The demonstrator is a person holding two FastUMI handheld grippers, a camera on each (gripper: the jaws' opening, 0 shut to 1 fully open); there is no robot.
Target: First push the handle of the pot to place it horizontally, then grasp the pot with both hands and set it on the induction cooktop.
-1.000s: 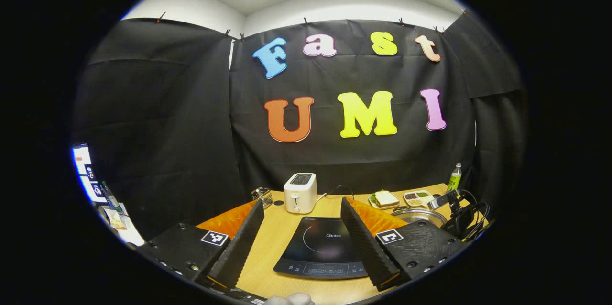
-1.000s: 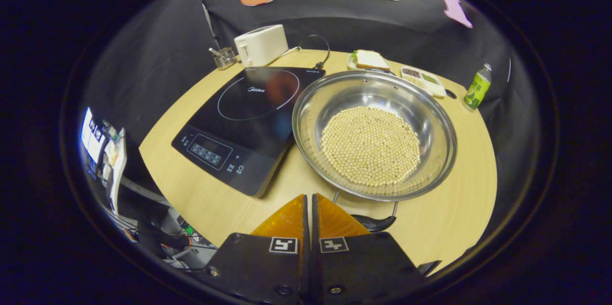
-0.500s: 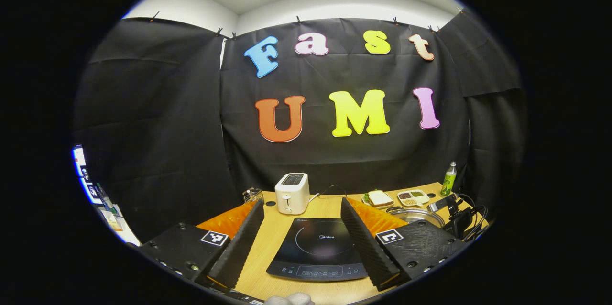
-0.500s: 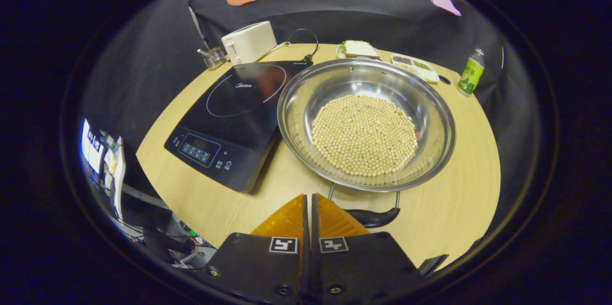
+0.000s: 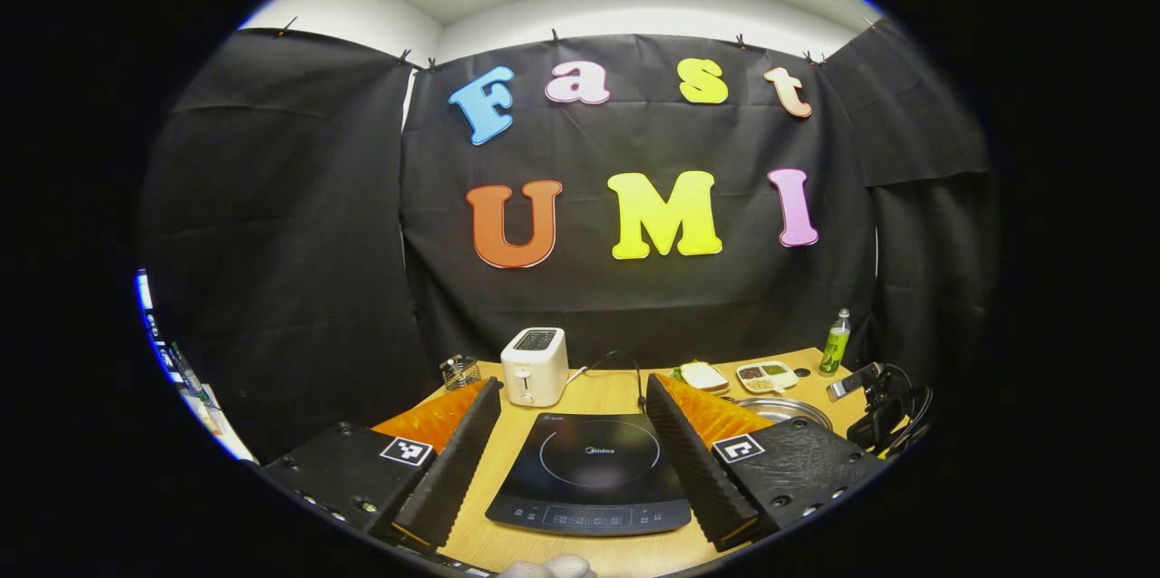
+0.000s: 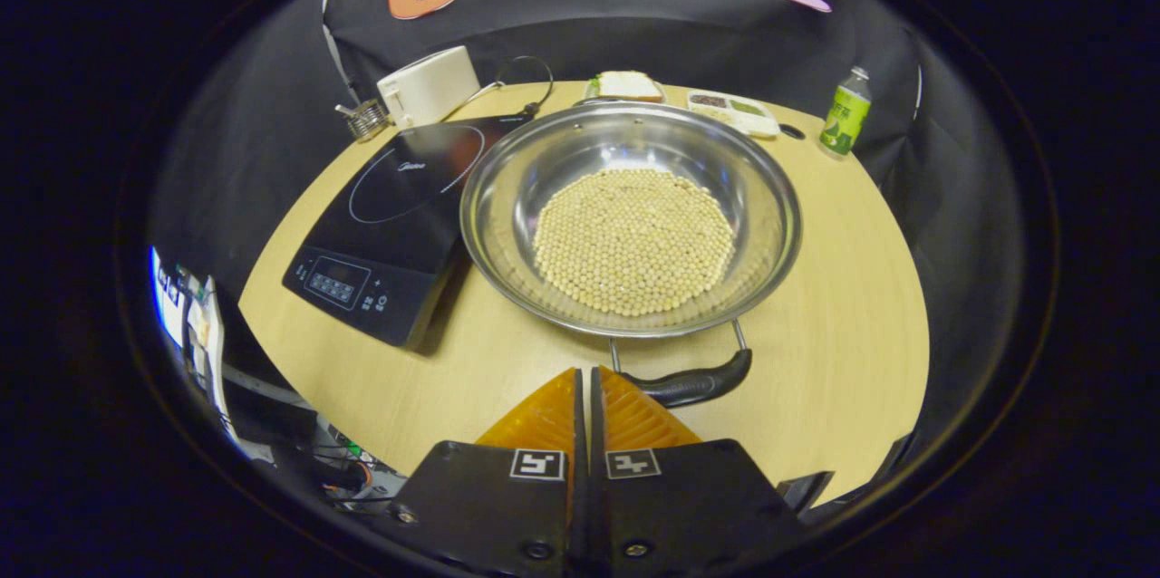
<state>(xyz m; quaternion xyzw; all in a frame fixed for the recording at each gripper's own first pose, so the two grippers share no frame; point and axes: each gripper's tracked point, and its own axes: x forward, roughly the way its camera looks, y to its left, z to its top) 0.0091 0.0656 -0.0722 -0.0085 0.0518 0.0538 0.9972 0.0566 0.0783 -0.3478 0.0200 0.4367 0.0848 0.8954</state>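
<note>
Steel pot beside the cooktop, tongs apart

The round, shiny steel pot (image 6: pixel 630 216), filled with pale beans, sits on the wooden counter (image 6: pixel 843 288) touching the glossy black induction cooktop (image 6: pixel 390 207). Its black handle (image 6: pixel 693 386) lies just ahead of the closed right tongs (image 6: pixel 584 379). The left tongs (image 5: pixel 573 392) gape wide, empty.

Left gripper (image 5: pixel 573 433): two black, ribbed fingers are seen, each backed by a translucent orange panel on its outer side.
Left gripper bodies: black blocks are set behind the fingers; a square black-and-white marker is carried on each, and small screws are seen along the outer edges.
Glove (image 5: pixel 547 567): a bit of white fabric is seen below and between the fingers.
Right gripper (image 6: pixel 587 397): two orange, ridged fingers are seen, tapering to points.
Right gripper bodies: black plates are set behind the fingers, each marked with a square black-and-white marker; screws are seen near the bottom edge.
</note>
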